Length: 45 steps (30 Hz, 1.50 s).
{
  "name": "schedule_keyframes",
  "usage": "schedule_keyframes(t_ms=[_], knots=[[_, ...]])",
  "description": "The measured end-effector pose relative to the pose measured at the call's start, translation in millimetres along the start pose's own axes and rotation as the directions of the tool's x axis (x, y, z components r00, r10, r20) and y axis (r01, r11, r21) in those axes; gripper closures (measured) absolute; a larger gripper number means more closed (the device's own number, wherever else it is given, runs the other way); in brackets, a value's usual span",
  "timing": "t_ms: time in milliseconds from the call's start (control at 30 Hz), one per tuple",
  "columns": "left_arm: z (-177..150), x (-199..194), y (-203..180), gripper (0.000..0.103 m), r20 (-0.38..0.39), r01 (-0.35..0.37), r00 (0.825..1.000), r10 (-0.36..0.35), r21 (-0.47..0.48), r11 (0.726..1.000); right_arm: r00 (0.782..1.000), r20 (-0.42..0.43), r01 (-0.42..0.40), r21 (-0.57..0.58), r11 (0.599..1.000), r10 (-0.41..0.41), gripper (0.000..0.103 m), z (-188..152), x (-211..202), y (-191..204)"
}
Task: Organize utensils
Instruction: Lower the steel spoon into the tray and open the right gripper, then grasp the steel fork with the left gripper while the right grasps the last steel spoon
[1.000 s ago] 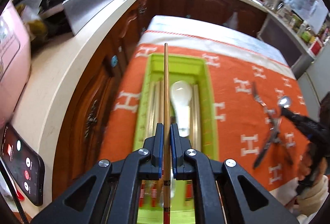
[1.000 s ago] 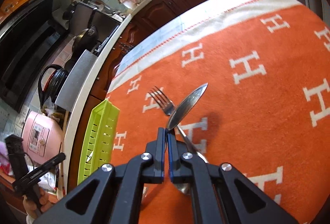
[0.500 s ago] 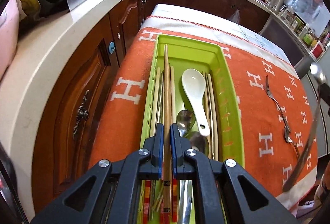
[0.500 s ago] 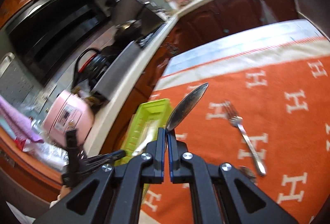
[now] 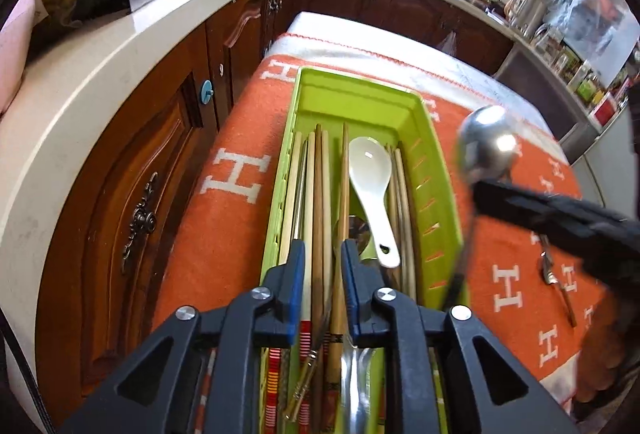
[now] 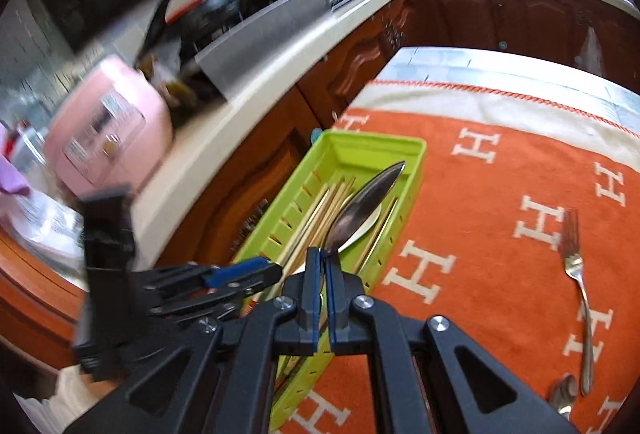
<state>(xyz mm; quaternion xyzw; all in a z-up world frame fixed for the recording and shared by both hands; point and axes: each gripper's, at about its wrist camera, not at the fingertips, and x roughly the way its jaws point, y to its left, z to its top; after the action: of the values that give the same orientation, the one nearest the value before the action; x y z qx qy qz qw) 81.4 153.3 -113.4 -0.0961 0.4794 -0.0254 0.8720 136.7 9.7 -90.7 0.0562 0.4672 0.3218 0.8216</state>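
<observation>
A green utensil tray (image 5: 404,106) (image 6: 400,150) lies on the orange cloth and holds several chopsticks (image 5: 318,186), a white ceramic spoon (image 5: 370,170) and metal spoons. My left gripper (image 5: 322,254) is open just above the tray, with chopsticks lying below between its fingers. My right gripper (image 6: 323,260) is shut on a metal spoon (image 6: 362,208) (image 5: 486,144) and holds it over the tray's right side. A fork (image 6: 576,274) and another metal spoon (image 6: 562,390) lie on the cloth to the right.
The orange cloth with white H letters (image 5: 236,174) (image 6: 500,234) covers the table. A white counter (image 5: 100,74) with wooden cabinets runs along the left. A pink rice cooker (image 6: 108,126) and a steel panel (image 6: 264,38) stand on it.
My left gripper has opened and let the chopstick drop into the tray. My right gripper has carried the metal spoon left, from over the cloth to over the tray.
</observation>
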Motion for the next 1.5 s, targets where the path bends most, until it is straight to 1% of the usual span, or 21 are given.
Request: schedule_keyframes(t_ms=[67,133,233,267,333,467,600,700,767,800,933,1000,1067,1133,1233,1333,1500], knots=[[0.5,-6.3,1.5,0.078,0.019,0.001,1.0,-0.001,-0.012,1.0,0.999,-0.025,0.02,-0.022,1.0,-0.02,0.101,-0.2,9.2,5.4],[0.5,-11.3,3.2,0.075,0.032,0.008,0.999,-0.008,-0.021,1.0,0.997,-0.055,0.05,-0.033,0.998,-0.052,0.1,0.6,18.1,9.2],[1.4,-16.2,4.0,0.073,0.046,0.012,0.999,-0.011,-0.027,1.0,0.99,-0.1,0.097,-0.021,0.995,-0.099,0.1,1.7,27.9,9.6],[1.6,-17.7,4.7,0.072,0.049,0.009,0.999,-0.007,-0.026,1.0,0.99,-0.103,0.096,-0.011,0.995,-0.097,0.1,1.4,29.0,8.8],[1.5,-19.9,2.9,0.072,0.053,0.005,0.999,-0.004,-0.023,1.0,0.992,-0.103,0.082,0.012,0.997,-0.08,0.1,0.9,28.4,7.1],[-0.1,-20.7,-0.4,0.072,0.035,0.004,0.999,-0.003,-0.019,1.0,0.994,-0.093,0.063,0.051,0.997,-0.058,0.1,0.2,20.5,1.8],[-1.9,-23.2,-6.5,0.072,0.021,0.014,1.0,-0.014,-0.001,1.0,0.995,-0.079,0.065,0.067,0.996,-0.06,0.1,-6.3,8.4,-3.4],[-4.4,-24.7,-16.6,0.072,0.002,0.001,1.0,-0.001,0.028,1.0,0.996,-0.068,0.068,0.091,0.994,-0.062,0.1,-15.7,-5.1,-10.9],[-6.5,-24.7,-26.3,0.072,-0.021,-0.02,1.0,0.022,0.055,0.998,0.996,-0.053,0.078,0.094,0.993,-0.073,0.1,-22.8,-15.5,-15.3],[-7.6,-25.2,-30.3,0.072,-0.024,-0.017,1.0,0.019,0.067,0.998,0.996,-0.044,0.086,0.094,0.992,-0.082,0.1,-27.1,-21.2,-17.8],[-13.8,-31.4,-51.8,0.071,-0.022,0.014,1.0,-0.012,0.116,0.993,0.993,-0.021,0.119,0.108,0.987,-0.118,0.1,-45.5,-43.0,-31.6],[-16.3,-34.9,-63.7,0.067,-0.02,0.038,0.999,-0.036,0.134,0.99,0.99,-0.007,0.143,0.115,0.983,-0.143,0.1,-56.6,-56.3,-40.8],[-18.4,-38.4,-77.7,0.052,-0.013,0.055,0.998,-0.054,0.15,0.987,0.984,0.01,0.173,0.122,0.977,-0.175,0.1,-68.0,-70.8,-50.6],[-20.2,-40.8,-90.0,0.043,-0.003,0.075,0.997,-0.075,0.162,0.984,0.978,0.02,0.202,0.127,0.971,-0.206,0.1,-77.6,-83.1,-60.1],[-22.3,-41.1,-109.2,0.041,-0.01,0.108,0.994,-0.108,0.177,0.978,0.967,0.031,0.245,0.135,0.96,-0.251,0.1,-90.1,-99.2,-74.2],[-24.6,-35.4,-127.5,0.041,-0.041,0.155,0.988,-0.15,0.184,0.971,0.957,0.04,0.28,0.132,0.951,-0.287,0.1,-102.2,-114.4,-88.0],[-31.9,-22.5,-152.4,0.041,-0.086,0.197,0.979,-0.183,0.199,0.96,0.934,0.041,0.35,0.09,0.932,-0.355,0.099,-119.3,-126.7,-103.8]])
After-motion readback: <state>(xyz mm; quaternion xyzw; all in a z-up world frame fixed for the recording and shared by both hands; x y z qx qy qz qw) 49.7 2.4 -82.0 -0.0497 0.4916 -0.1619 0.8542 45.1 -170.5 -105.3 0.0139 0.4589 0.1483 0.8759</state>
